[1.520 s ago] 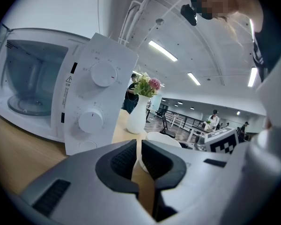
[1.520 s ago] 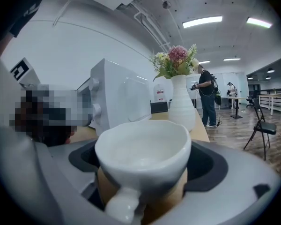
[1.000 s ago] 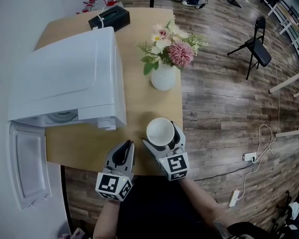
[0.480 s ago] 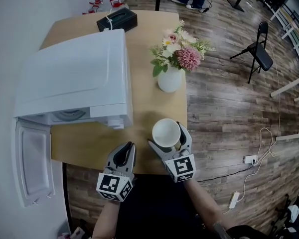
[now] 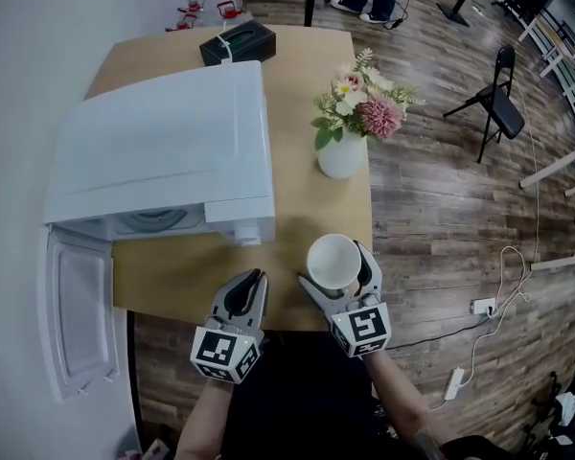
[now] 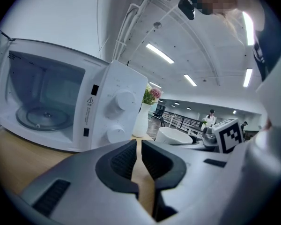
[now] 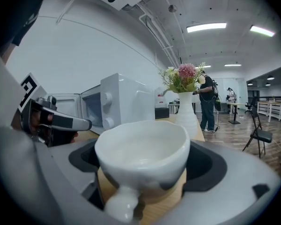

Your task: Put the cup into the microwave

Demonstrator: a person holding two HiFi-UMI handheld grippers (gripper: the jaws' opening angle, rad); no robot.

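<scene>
1. Room: an open hall with a dark wood-plank floor point(image 5: 441, 190). A black folding chair point(image 5: 494, 94) stands well apart from the table, to its right.
2. Table point(image 5: 307, 75): smooth light wood with rounded corners.
3. Microwave point(image 5: 163, 151): a white box filling the table's left half. Its door point(image 5: 77, 314) hangs open past the near edge, and a glass turntable point(image 6: 42, 118) shows inside.
4. A bare strip of table runs between the microwave front and the near edge.
5. A white vase point(image 5: 343, 156) of flowers point(image 5: 364, 103) stands by the right edge. A black tissue box point(image 5: 235, 41) sits at the far edge.
6. Cup point(image 5: 331, 257): white, glazed, round and upright, at the near right corner, right of the microwave dials. The right gripper point(image 5: 335, 266) has its fingers clamped on the cup's sides, handle toward the gripper body.
7. Left gripper point(image 5: 252, 278): fingers closed together on nothing, just beside the right gripper.
</scene>
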